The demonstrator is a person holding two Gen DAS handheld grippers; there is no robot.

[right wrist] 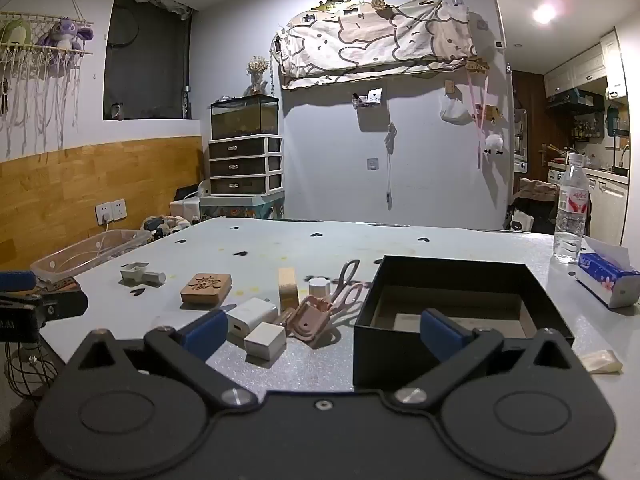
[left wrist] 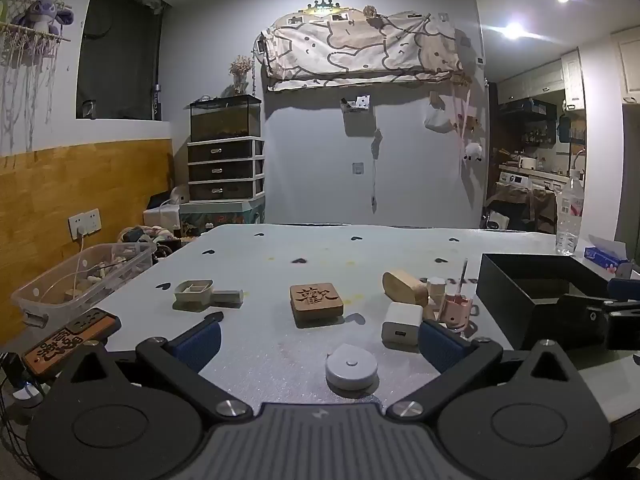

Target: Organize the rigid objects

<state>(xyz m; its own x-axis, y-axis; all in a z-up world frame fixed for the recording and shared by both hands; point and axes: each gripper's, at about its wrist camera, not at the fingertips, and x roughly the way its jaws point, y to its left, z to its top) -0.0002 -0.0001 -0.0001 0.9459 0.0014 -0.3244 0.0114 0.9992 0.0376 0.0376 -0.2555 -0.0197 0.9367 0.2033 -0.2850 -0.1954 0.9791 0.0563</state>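
- Both grippers, left (left wrist: 319, 340) and right (right wrist: 322, 334), hang just above the table's (left wrist: 280, 248) near edge, tilted slightly down, jaws wide apart and holding nothing.
- Loose items lie mid-table: puck (left wrist: 351, 366), wood block (left wrist: 316, 300), chargers (right wrist: 256, 318); the empty black box (right wrist: 460, 276) sits to their right.
- Best start, I judge: take the nearest item squarely and lower it into the box.

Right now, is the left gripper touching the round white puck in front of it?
Apart. The left wrist view shows the round white puck lying between the open left gripper fingers, with bare table on both sides.
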